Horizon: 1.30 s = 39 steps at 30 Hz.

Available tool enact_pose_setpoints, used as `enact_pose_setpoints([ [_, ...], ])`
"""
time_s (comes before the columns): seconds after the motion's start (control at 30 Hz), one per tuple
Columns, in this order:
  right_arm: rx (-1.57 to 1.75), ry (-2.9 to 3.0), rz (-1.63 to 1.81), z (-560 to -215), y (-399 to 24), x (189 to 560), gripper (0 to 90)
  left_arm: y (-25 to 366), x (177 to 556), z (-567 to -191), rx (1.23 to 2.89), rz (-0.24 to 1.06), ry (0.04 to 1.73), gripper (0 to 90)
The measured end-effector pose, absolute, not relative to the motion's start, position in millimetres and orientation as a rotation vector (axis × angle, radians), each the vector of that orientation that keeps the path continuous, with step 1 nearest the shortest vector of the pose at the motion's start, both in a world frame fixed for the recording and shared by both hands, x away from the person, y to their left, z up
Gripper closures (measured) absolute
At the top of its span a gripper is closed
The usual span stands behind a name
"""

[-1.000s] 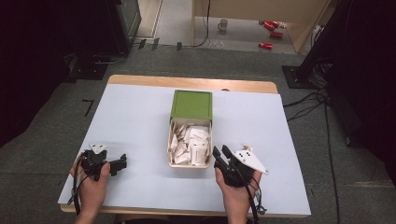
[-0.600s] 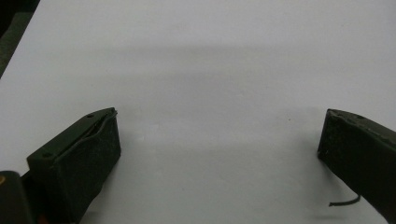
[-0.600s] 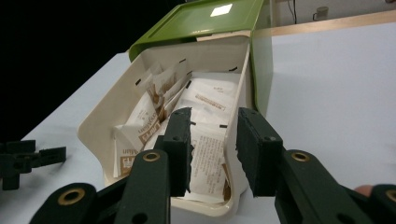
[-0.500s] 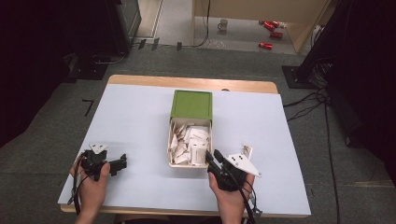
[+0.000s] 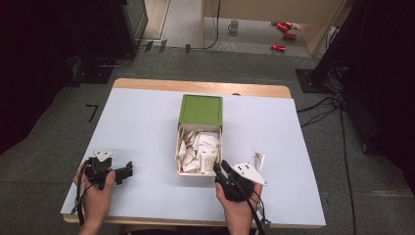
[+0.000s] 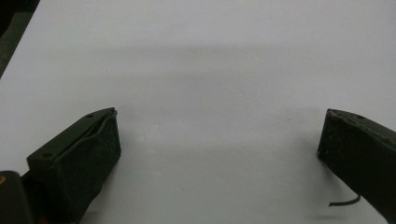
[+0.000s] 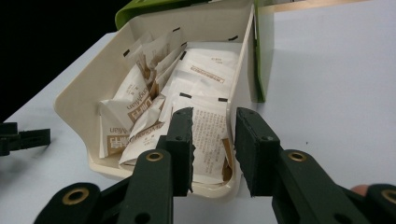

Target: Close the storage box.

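Sachets (image 5: 199,149) are heaped in the cream box (image 5: 198,173) mid-table. One loose sachet (image 5: 259,160) lies flat on the table (image 5: 147,127) at the box's 4 o'clock.

Nearest me, the left gripper (image 5: 129,169) is parked at the table's 7 o'clock. Its jaws are spread wide and there is nothing between them.

The right gripper (image 5: 221,168) sat over the loose sachet's spot a second ago. It's now nosed in at the box's 5 o'clock corner, and that sachet lies clear of it. I read that as one out and the next pick being lined up.

Its jaws have just been closing but stand apart, not pinching yet. A printed sachet and the box's side wall are in the gap.

The green lid (image 5: 201,109) is at the box's 12 o'clock.

View differences:
- The right gripper view shows the straddle: one jaw inside the wall (image 7: 240,84), one outside, and the target sachet (image 7: 210,135). The high view can't resolve that.
- The high view has the loose sachet.
- The left gripper view gives bare table between the left gripper's (image 6: 219,116) pads.
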State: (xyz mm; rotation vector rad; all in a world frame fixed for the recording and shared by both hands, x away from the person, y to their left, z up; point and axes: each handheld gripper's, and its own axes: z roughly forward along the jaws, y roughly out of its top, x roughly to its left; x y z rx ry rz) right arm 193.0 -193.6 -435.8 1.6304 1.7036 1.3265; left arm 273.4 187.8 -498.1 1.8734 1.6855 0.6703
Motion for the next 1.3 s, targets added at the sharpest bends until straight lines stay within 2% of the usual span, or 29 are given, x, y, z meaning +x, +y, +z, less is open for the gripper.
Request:
enact_pose_setpoints([
  [0.8, 1.660, 1.693, 1.265, -459, -197, 198, 77.6, 188, 273, -498, 1.871, 0.670, 1.686, 0.0],
  [1.07, 1.666, 1.686, 1.248, -462, -191, 199, 85.1, 188, 273, -498, 1.871, 0.670, 1.686, 0.0],
  [1.3, 1.676, 1.668, 1.191, -458, -186, 198, 87.7, 188, 273, -498, 1.870, 0.670, 1.686, 0.0],
])
